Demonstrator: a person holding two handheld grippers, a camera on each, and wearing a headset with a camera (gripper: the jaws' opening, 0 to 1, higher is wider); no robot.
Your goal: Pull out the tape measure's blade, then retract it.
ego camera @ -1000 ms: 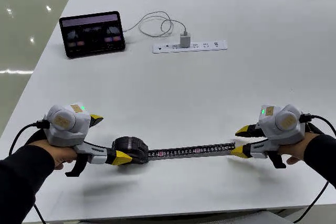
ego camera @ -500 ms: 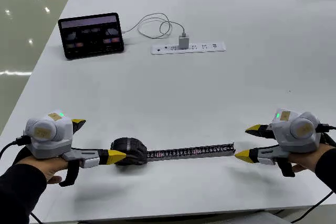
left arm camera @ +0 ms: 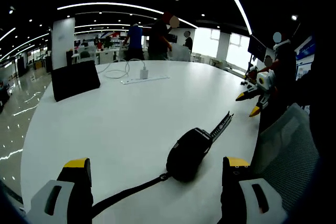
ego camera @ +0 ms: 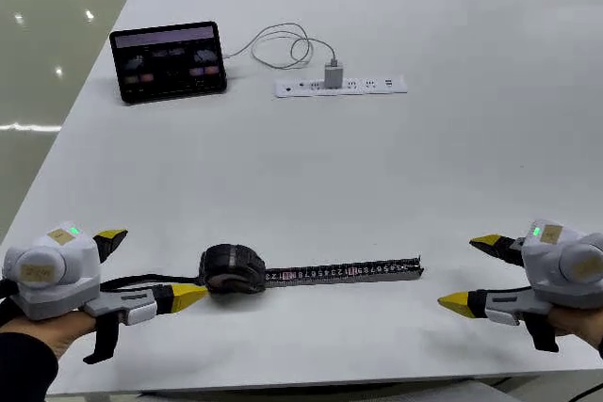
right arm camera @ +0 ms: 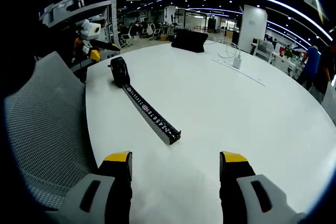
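We see the tape measure's case lying on the white tabletop near its front edge, with the blade drawn out to the right and resting flat. The left gripper sits just beside the case without touching it, and its yellow-tipped fingers are spread and hold nothing. The right gripper is likewise released and empty, near the blade's hooked end but apart from it. We judge that extension is done and retraction is pending. The main hazard is an unheld case: if the lock is freed without a firm grasp, the recoiling blade may whip, skid the case, or slam its hook home. The case's dark strap runs between the left fingers, so closing there may pinch the strap, not the case. A tablet, a power strip, its charger and a looped cable lie well apart at the far side and obstruct nothing. A mesh chair back stands close to the front edge.
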